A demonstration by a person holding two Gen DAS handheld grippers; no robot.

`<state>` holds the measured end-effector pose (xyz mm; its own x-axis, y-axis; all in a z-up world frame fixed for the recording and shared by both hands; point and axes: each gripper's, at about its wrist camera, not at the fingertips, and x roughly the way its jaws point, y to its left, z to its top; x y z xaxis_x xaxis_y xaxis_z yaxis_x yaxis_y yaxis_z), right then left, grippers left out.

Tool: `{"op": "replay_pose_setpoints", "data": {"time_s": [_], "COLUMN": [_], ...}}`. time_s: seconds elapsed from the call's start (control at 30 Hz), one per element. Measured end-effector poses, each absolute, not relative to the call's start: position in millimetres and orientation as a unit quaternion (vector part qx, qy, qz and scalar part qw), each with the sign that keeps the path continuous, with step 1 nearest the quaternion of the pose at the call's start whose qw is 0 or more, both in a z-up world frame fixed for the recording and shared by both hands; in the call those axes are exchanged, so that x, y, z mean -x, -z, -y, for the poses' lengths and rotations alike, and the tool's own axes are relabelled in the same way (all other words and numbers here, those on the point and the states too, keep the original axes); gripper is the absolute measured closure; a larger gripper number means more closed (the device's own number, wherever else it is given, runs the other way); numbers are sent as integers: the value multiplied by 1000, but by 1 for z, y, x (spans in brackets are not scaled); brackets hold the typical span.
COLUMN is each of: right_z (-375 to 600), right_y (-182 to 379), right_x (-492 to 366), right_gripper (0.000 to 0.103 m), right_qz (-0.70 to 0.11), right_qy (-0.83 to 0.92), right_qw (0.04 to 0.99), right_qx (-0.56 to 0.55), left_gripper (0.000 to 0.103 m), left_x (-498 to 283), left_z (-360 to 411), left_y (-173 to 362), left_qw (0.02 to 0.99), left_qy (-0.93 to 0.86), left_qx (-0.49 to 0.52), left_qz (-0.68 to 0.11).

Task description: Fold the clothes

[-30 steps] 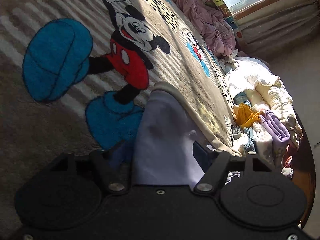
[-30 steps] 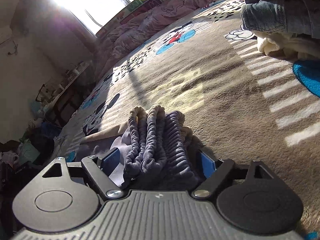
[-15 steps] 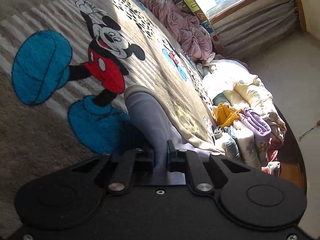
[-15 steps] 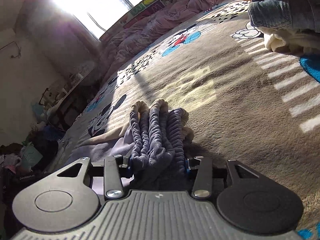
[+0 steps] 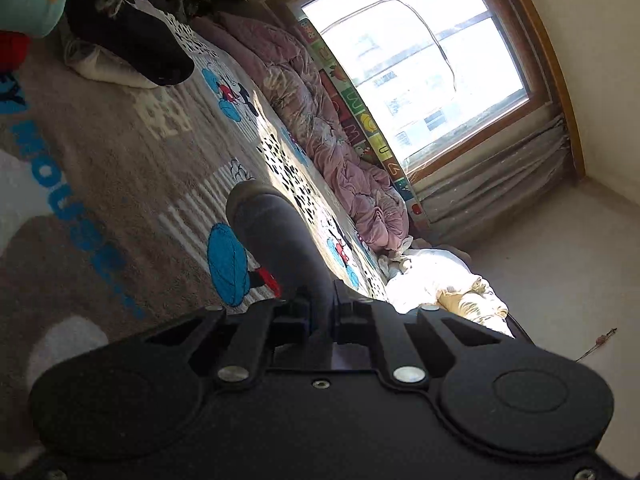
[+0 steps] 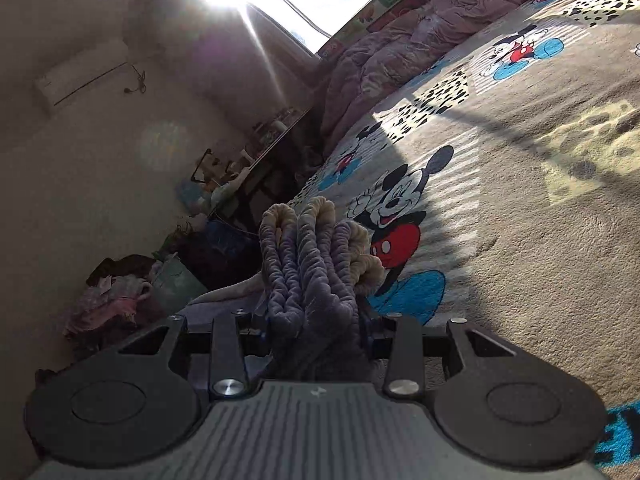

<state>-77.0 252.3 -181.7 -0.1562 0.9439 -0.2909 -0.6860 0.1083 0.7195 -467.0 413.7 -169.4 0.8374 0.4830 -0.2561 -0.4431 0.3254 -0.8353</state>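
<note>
Both grippers have clamped and lifted since a second ago: left gripper (image 5: 320, 312) pinches the lavender garment's (image 5: 280, 240) smooth end, right gripper (image 6: 316, 328) is closing on its ruched waistband (image 6: 316, 256). Garment spans between them above the Mickey blanket (image 6: 540, 240), long axis gripper to gripper.

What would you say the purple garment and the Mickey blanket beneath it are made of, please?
Purple garment: soft matte knit, probably cotton jersey with a fleecy cream lining; its bunched edge shows fine elastic ribbing. Mickey blanket: plush fleece or flannel, going by the short fuzzy nap.
</note>
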Motion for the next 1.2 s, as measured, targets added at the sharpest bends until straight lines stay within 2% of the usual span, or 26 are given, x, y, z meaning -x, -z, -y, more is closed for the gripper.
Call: {"op": "replay_pose_setpoints", "data": {"time_s": [0.03, 0.07, 0.1, 0.13, 0.17, 0.23, 0.27, 0.47, 0.53, 0.57, 0.6, 0.67, 0.9, 1.2], "right_z": [-264, -275, -285, -292, -291, -281, -277, -279, -290, -295, -298, -303, -320, -403], "right_y": [186, 194, 207, 219, 229, 239, 240, 246, 245, 244, 243, 244, 214, 155], "right_x": [83, 88, 92, 95, 97, 100, 101, 109, 114, 117, 118, 115, 118, 135], "right_gripper": [63, 61, 54, 54, 53, 44, 35, 31, 30, 34, 46, 54, 66, 70], "right_qz": [-405, -415, -430, -445, -457, -463, -464, -458, -449, -441, -436, -439, -409, -366], "right_qy": [-645, -638, -625, -612, -598, -589, -588, -591, -599, -603, -607, -611, -637, -700], "right_qw": [632, 637, 643, 649, 653, 654, 655, 657, 658, 661, 662, 656, 650, 609], "right_qx": [-145, -125, -102, -85, -81, -101, -103, -97, -79, -68, -61, -65, -65, -79], "left_gripper": [92, 67, 35, 32, 32, 32, 32, 35, 56, 78, 88, 91, 92, 93], "left_x": [477, 484, 490, 496, 502, 509, 508, 484, 473, 469, 466, 468, 480, 513], "left_z": [-415, -417, -419, -419, -419, -420, -421, -436, -441, -444, -447, -449, -449, -489], "left_y": [180, 194, 209, 220, 230, 243, 245, 244, 242, 244, 247, 249, 227, 166], "left_qw": [801, 788, 775, 766, 758, 751, 753, 769, 775, 772, 768, 766, 784, 805], "left_qy": [-304, -313, -316, -317, -317, -315, -312, -304, -309, -310, -311, -302, -270, -294], "left_qx": [516, 530, 547, 559, 570, 581, 579, 561, 548, 551, 556, 565, 558, 513], "left_qz": [11, -1, -8, -7, -5, -3, -4, -30, -53, -60, -66, -56, -18, 52]}}
